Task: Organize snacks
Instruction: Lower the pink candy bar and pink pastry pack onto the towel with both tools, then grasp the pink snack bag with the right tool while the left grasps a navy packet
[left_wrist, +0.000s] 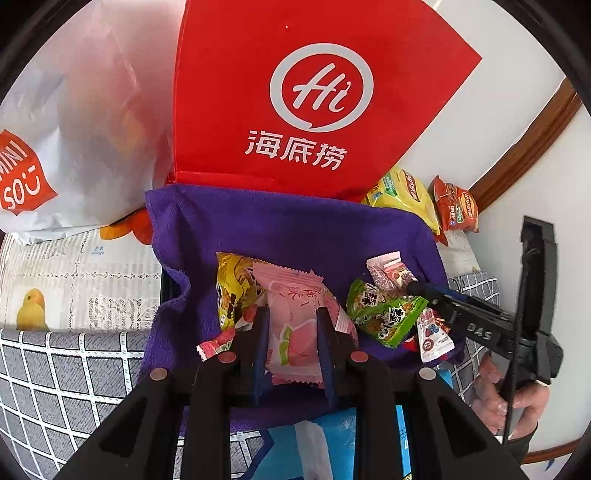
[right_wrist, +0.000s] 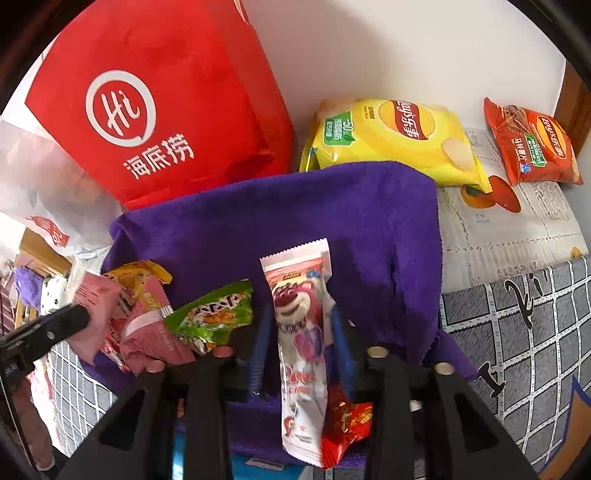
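While both of our hands worked over the purple towel (left_wrist: 280, 229), the left hand-held gripper (left_wrist: 291, 332) was clamped on a pink peach-print snack packet (left_wrist: 295, 317) near the towel's front edge. Our right hand-held gripper (right_wrist: 299, 332) stood partly open around a long white-and-pink strawberry-bear packet (right_wrist: 301, 332), its pads on either side of the wrapper without clearly pressing it; the packet lay lengthwise across the towel's front. Left of it on the towel sat a green snack packet (right_wrist: 210, 317) and a yellow packet (right_wrist: 136, 275). Behind the towel stood a red bag (right_wrist: 162, 103), and behind the towel's right corner lay a yellow chip bag (right_wrist: 399, 140) and an orange chip bag (right_wrist: 532, 147).

We judged these small packets light, soft and crinkly, with slick film that could slide between the pads. We thought the puffed middle the surest hold, taken gently so the contents would not crush; the sealed ends looked too thin.
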